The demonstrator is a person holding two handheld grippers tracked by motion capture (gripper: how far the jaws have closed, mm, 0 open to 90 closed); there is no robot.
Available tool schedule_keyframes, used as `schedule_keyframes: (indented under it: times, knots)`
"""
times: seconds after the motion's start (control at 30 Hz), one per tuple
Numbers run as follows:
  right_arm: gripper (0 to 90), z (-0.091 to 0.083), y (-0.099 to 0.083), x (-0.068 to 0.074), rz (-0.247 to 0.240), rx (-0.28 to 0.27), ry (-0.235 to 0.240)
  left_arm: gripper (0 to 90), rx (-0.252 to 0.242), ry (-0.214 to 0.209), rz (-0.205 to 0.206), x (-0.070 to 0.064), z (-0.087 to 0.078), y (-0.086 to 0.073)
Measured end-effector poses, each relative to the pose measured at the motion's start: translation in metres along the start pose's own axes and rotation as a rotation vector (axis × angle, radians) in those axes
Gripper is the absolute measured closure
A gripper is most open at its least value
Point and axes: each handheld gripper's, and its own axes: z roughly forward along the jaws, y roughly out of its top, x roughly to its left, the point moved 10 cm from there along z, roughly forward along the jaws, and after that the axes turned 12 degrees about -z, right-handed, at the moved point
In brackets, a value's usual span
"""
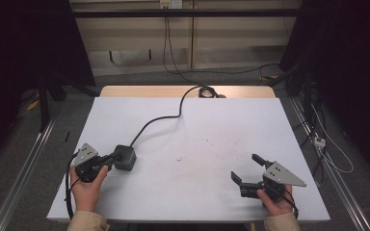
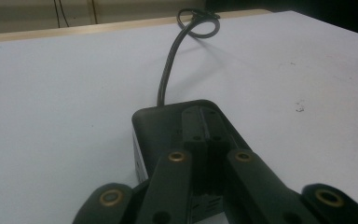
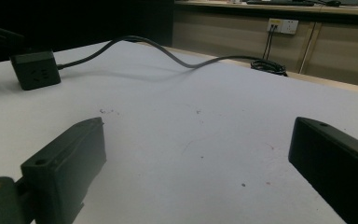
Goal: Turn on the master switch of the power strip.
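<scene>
Pressing together above the black power cube (image 2: 177, 128), the left gripper (image 1: 110, 160) has its jaws closed, and whether they actually pinch it cannot be told. The cube sits on the white table (image 1: 207, 144) at its left, its cable (image 1: 159, 120) running to the far edge. The right gripper (image 1: 248, 171) rests spread wide, empty. A firm, level hold would avoid tugging the cable. No containers are present.

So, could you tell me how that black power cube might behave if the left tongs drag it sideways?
The power cube looks boxy and flat-bottomed, so it would probably slide rather than roll. Its thick cable appears fairly stiff and may tug it back or twist it.
</scene>
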Motion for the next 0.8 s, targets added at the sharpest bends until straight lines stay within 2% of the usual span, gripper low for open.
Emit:
schedule_keyframes:
  times: [0.8]
  knots:
    - [3.9,-0.0004,0.0,-0.0004,-0.003,-0.001,0.0,90.0,0.013,0.019,0.011,-0.0007,0.0003,0.0]
